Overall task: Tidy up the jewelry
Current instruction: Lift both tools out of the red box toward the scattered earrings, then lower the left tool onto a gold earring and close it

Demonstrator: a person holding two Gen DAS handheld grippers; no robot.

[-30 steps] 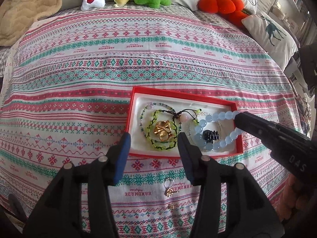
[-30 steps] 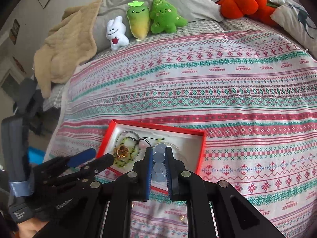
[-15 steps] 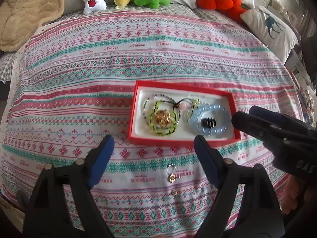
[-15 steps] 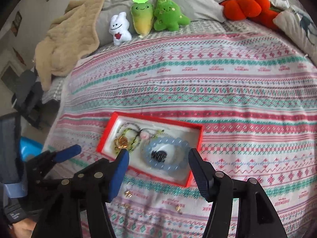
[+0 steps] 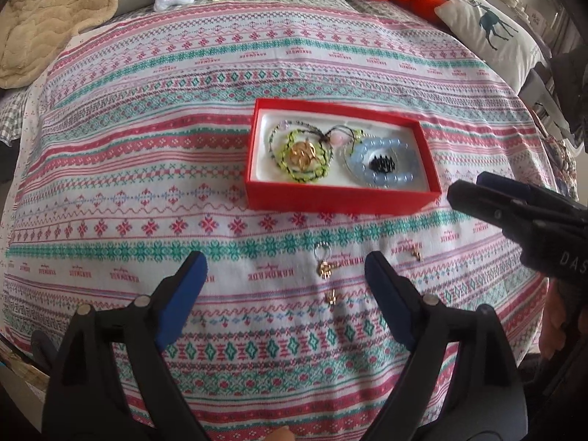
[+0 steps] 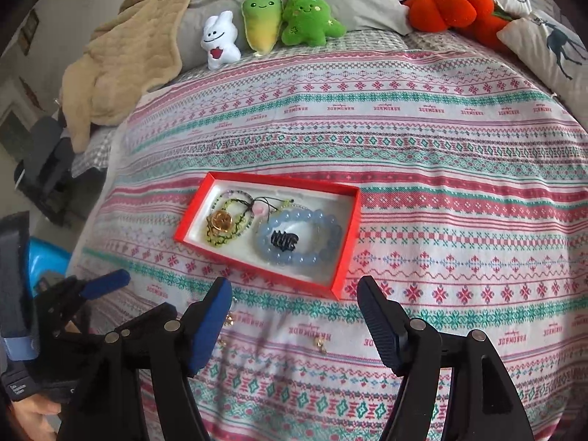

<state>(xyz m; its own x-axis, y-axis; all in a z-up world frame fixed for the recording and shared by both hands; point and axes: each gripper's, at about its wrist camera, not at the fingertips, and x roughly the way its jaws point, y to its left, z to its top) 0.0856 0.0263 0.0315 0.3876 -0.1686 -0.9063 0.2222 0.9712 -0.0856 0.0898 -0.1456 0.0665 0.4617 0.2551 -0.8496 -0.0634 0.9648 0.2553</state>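
Observation:
A red jewelry box [image 5: 341, 196] [image 6: 345, 279] lies on the patterned bedspread. It holds a pale blue bead bracelet [image 5: 404, 147] [image 6: 323, 220], a black hair clip [image 5: 382, 164] [image 6: 282, 241], a green cord bracelet [image 5: 294, 174] and a gold piece [image 5: 303, 151] [image 6: 220, 219]. Small gold earrings [image 5: 325, 267] [image 6: 320, 344] lie loose on the spread in front of the box. My left gripper [image 5: 284, 294] is open and empty, just short of the earrings. My right gripper [image 6: 294, 319] is open and empty, in front of the box.
Plush toys [image 6: 264, 25], an orange pumpkin cushion [image 6: 452, 7], a deer pillow [image 5: 492, 33] and a beige blanket [image 6: 121, 58] line the far side of the bed. The bed edge runs close below both grippers.
My right gripper has let go of the blue bead bracelet into the box, opened and drawn back. My left gripper has opened wide and drawn back from the box.

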